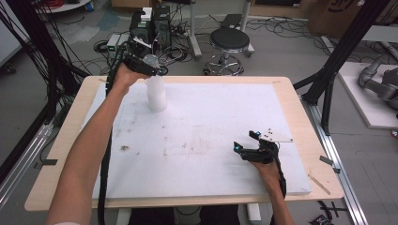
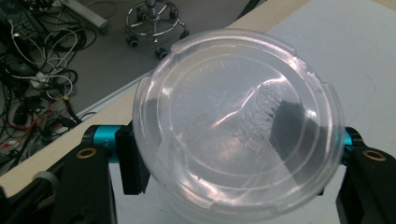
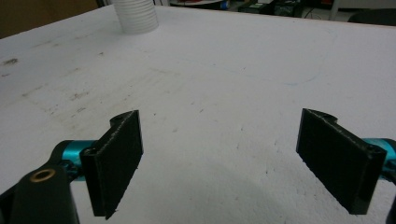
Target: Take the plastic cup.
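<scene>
- The left tongs (image 1: pixel 157 70) hover at the far left corner of the tabletop (image 1: pixel 300 122), over the top of a stack of white cups (image 1: pixel 156 96) that stands upright on the white foam sheet (image 1: pixel 202 140).
- In the left gripper view, a clear plastic lid (image 2: pixel 238 121) sits between the left tongs' two black jaws; the left jaw presses against its rim, while the right jaw shows darkly through the plastic, so the tongs are clamped on the lid.
- The lid is round, see-through and embossed with lettering, and it lies face-on to the camera, above the foam sheet and the tabletop's edge.
- From the high view, whether the lid touches the top cup or sits just clear of it cannot be told.
- The right tongs (image 1: pixel 247 140) rest low near the right front part of the foam sheet, well apart from the left tongs and from the cups.
- In the right gripper view, the right tongs' (image 3: pixel 219 158) jaws stand wide apart with only bare foam between them.
- The stack of cups (image 3: pixel 136 16) appears far ahead of the right tongs, off to their left.
- A black stool (image 1: pixel 229 42) stands on the floor beyond the tabletop, past the left tongs.
</scene>
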Tool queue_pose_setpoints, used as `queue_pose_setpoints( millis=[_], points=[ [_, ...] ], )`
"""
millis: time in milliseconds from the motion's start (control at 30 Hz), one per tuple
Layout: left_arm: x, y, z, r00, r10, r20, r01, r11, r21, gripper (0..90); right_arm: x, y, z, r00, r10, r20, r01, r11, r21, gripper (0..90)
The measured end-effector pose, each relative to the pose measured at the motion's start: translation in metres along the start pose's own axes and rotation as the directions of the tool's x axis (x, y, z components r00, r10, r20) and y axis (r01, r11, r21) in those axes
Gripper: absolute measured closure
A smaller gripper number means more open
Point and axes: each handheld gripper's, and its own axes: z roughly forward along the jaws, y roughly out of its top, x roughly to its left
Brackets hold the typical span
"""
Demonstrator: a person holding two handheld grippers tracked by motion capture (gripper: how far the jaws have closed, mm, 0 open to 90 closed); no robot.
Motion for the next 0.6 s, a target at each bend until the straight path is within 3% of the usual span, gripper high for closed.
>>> queue_pose_setpoints(
  millis=[300, 600],
  points=[
    [-0.003, 0.036, -0.039, 0.9995, 0.029, -0.014, -0.029, 0.9984, -0.049, 34.2, 0.0, 0.0, 0.0, 1.0, 0.0, 0.0, 0.0, 1.0, -0.002, 14.6],
    [-0.006, 0.043, -0.051, 0.9987, 0.046, -0.023, -0.047, 0.9978, -0.048, 34.2, 0.0, 0.0, 0.0, 1.0, 0.0, 0.0, 0.0, 1.0, -0.005, 14.7]
  ],
)
